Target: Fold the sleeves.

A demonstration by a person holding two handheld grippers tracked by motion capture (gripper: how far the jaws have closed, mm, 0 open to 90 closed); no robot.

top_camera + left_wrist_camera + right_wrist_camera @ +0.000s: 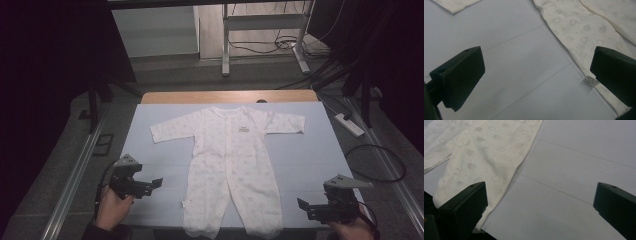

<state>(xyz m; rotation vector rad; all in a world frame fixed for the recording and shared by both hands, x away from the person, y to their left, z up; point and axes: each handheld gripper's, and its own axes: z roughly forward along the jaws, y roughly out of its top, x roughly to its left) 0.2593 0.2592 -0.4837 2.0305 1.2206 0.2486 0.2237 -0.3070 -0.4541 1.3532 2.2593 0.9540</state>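
Note:
A white baby romper (229, 160) lies flat on the pale blue table cover (305, 150), sleeves spread, legs toward the near edge. My left gripper (155, 184) hovers left of the romper's left leg, held by a hand, its jaws wide apart with nothing between them. In the left gripper view the romper leg (579, 30) and a small white tag (590, 81) lie ahead of the open left gripper (536, 82). My right gripper (302, 206) sits right of the right leg, open and empty. In the right gripper view the leg's foot end (481, 165) lies before the right gripper (540, 210).
A wooden table edge (225, 96) shows beyond the cover. Metal rails (75, 170) run along both sides. A power strip (350, 125) and cables (375, 165) lie on the floor at the right. A desk frame (262, 35) stands behind.

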